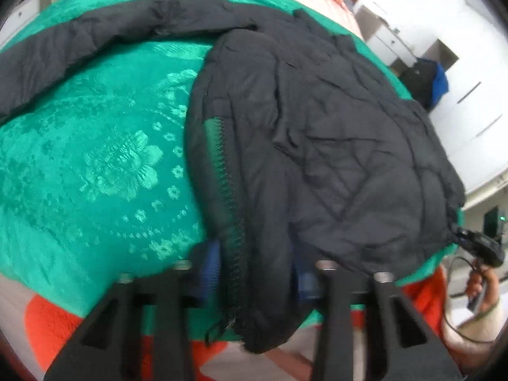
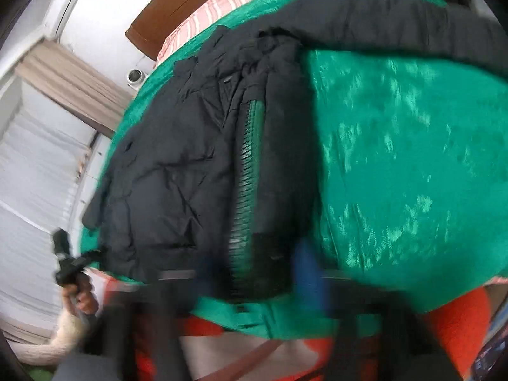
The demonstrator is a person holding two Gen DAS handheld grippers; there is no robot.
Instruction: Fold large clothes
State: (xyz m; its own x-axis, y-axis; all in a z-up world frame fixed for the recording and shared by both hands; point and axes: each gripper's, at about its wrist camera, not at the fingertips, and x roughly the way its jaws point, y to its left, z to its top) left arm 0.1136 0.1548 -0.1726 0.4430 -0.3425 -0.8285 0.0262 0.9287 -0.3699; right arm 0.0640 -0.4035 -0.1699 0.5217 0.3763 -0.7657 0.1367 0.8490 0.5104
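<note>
Left wrist view. At far left a green cover (image 1: pixel 95 158) with a woven flower pattern lies over a bed. One black sleeve (image 1: pixel 95 41) stretches across it along the top. In the middle a zip (image 1: pixel 228 190) edged in green runs down the front of a black padded jacket (image 1: pixel 333 127). The jacket's creased body fills the right half of the cover. At the bottom centre the left gripper (image 1: pixel 257 273) pinches the jacket's hem. The cloth, zip end included, fills the gap between its blue pads (image 1: pixel 211 270). An orange blanket (image 1: pixel 57 324) shows under the cover's near edge. At far right the right hand (image 1: pixel 484 285) holds a black tool with a cable at the jacket's lower right corner. White cabinets (image 1: pixel 476 95) stand behind.

Right wrist view, blurred. At far left the left hand (image 2: pixel 81 295), in a cream knit cuff, holds a black tool at the jacket's lower left corner. A brown headboard (image 2: pixel 177 9) shows at top left. The jacket body lies left of centre and its zip runs down the middle. The right gripper (image 2: pixel 257 273) is at bottom centre. Its jaws are pressed close with the hem and zip end between them, and the pads are smeared. The cover fills the right, with the sleeve across the top.
</note>
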